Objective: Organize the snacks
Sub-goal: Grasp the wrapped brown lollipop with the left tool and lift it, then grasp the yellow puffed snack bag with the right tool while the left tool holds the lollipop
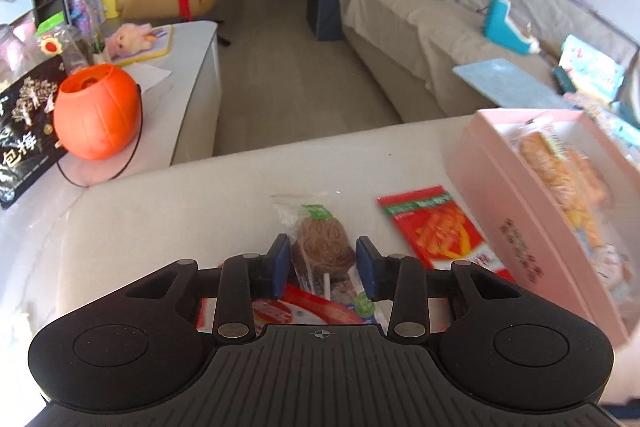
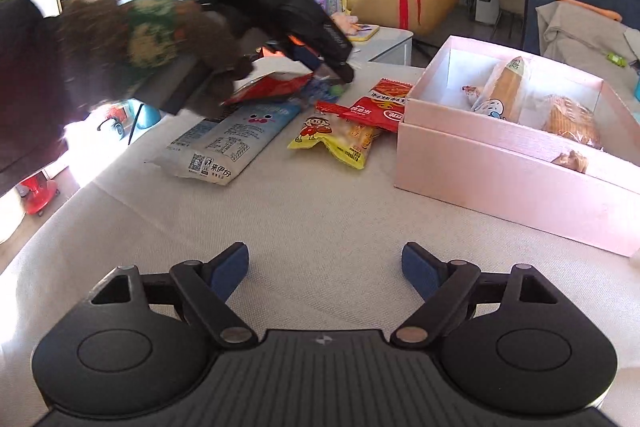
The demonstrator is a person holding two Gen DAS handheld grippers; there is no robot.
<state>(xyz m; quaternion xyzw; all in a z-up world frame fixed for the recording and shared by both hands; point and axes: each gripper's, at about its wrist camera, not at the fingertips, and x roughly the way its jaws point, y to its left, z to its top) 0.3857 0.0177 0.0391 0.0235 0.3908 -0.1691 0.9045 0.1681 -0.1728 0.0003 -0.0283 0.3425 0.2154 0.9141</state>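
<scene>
Pink box (image 2: 500, 163) at frame right already holds several snacks, four or five packets (image 2: 352, 131) left on the desk (image 2: 320, 211) upper centre; left tool (image 1: 323, 267) part-open around a lollipop (image 1: 322, 243), not clamped, right tool (image 2: 323, 267) wide open, empty.

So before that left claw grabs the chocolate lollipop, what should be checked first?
1. Lollipop sits between the left gripper fingers: ok.
2. Pads pressing on it: not ok, gaps show on both sides.
3. Nothing else gets pinched: cannot tell, red packets lie underneath.
4. Pink box open, with free floor space: ok.
5. Right gripper open, empty and out of the way: ok.
6. Red sachet between lollipop and box stays flat: ok.
</scene>
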